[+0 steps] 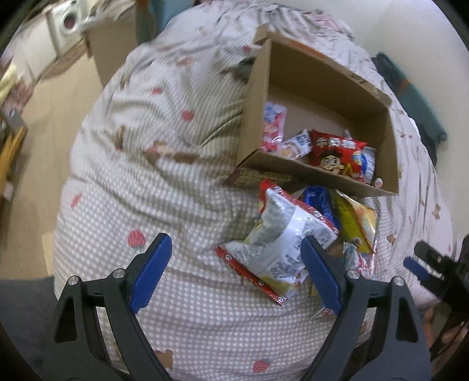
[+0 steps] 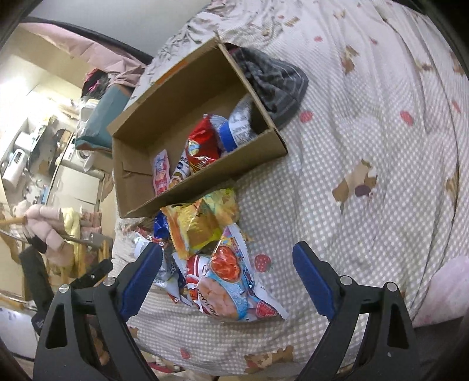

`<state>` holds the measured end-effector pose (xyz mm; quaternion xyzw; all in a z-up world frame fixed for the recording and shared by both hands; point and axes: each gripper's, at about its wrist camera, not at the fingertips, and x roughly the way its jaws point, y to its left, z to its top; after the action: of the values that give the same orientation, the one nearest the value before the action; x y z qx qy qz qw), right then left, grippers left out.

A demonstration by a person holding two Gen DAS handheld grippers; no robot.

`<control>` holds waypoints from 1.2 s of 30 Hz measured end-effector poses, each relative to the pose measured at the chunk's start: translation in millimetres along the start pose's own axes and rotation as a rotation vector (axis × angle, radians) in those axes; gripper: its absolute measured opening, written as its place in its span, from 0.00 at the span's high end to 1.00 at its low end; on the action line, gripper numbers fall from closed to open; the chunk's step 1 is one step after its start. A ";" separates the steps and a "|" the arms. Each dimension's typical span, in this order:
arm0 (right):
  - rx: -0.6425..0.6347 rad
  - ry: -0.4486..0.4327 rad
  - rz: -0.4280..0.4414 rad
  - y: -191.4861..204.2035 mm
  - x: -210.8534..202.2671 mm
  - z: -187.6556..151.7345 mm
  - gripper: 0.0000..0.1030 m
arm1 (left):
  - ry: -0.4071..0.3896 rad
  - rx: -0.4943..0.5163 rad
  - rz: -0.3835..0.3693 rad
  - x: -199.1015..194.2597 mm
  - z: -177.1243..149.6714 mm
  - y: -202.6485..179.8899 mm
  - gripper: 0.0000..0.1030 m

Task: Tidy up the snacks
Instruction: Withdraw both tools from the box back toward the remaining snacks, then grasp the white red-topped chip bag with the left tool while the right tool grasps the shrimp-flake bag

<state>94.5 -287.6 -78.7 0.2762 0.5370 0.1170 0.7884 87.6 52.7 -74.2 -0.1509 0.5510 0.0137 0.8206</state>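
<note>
Snacks [image 1: 281, 246]: crinkled foil and plastic packets, heaped on a checked quilt [image 1: 181, 187] just near of a cardboard box [image 1: 255, 117]. Left to right in the left-wrist view: a silver, red-edged packet [image 1: 272, 252], a blue packet [image 1: 319, 202], a yellow packet [image 1: 357, 222]. More packets lie inside the box, among them a red packet [image 1: 337, 155]. Left gripper [image 1: 237, 272] and right gripper [image 2: 225, 278]: jaws spread wide, gripping nothing, above the heap.

Looks like someone's bedroom at home: bed with a strawberry-and-bear quilt [image 1: 181, 222], washing machine [image 1: 66, 22] off past its edge.
</note>
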 end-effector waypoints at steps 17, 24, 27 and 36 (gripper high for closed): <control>-0.007 0.044 -0.026 -2.5 15.4 1.9 0.10 | 0.220 0.503 0.042 85.3 -17.7 -84.3 0.27; 0.000 0.044 -0.029 -4.5 17.2 3.1 0.10 | 0.206 0.498 0.042 74.0 -22.0 -81.9 0.66; 0.000 0.041 -0.023 -5.6 14.5 2.2 0.10 | 0.191 0.442 0.012 54.5 -23.9 -73.4 0.70; -0.017 0.062 -0.015 -1.4 14.7 -3.2 0.10 | 0.086 0.271 -0.015 2.1 -31.2 -38.8 0.70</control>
<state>97.3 -280.7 -91.9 0.2617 0.5620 0.1241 0.7748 67.7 7.2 -77.9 -0.0433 0.5814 -0.0732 0.8091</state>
